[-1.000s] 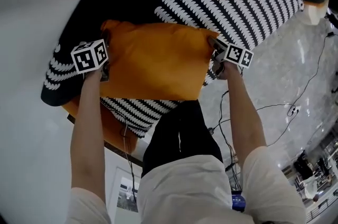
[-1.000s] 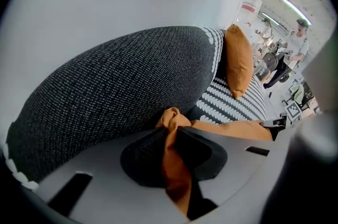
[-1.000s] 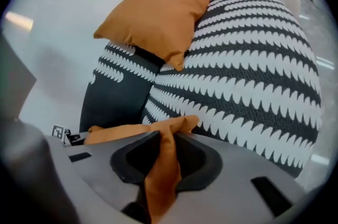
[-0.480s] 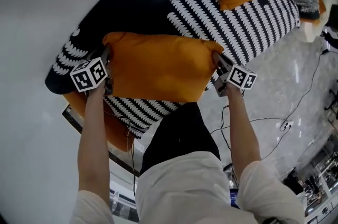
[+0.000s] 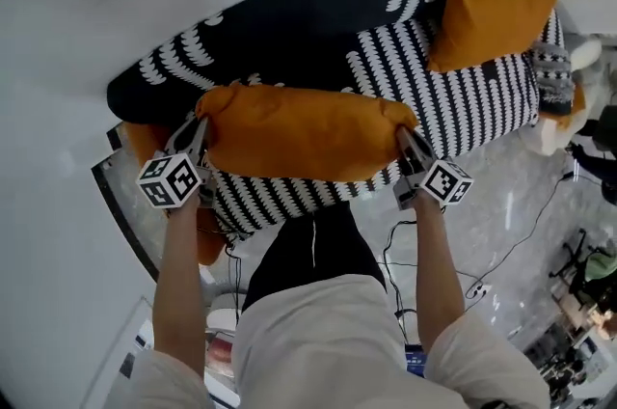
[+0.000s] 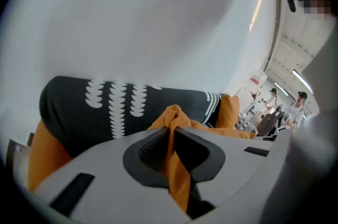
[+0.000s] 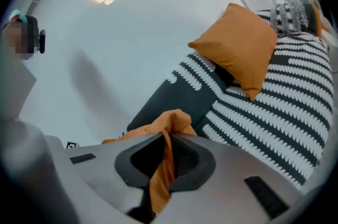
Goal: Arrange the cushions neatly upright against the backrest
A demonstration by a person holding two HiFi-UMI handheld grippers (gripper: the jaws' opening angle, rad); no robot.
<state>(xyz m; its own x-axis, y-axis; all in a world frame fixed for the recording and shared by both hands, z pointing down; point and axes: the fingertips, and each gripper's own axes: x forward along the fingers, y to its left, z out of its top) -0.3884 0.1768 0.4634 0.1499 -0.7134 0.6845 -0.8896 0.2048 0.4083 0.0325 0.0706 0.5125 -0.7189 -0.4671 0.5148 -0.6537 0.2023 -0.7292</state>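
Striped sofa (image 5: 463, 98), orange cushion (image 5: 308, 132) covering seat front, another cushion (image 5: 145, 142) mostly hidden

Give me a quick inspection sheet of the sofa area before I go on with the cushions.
Surface: black-and-white patterned sofa, seat mostly bare.
Job's things: orange cushion held up by two corners over the seat front; second orange cushion leaning upright against the backrest at the right.
Clutter: grey patterned item at the sofa's right end; orange shape at its left end, unclear.
Grippers: left hand-held gripper and right hand-held gripper each closing, cushion fabric pinched between the jaws.
Cables: loose cables on the floor by the person's legs.
Surroundings: white wall; pale glossy floor.
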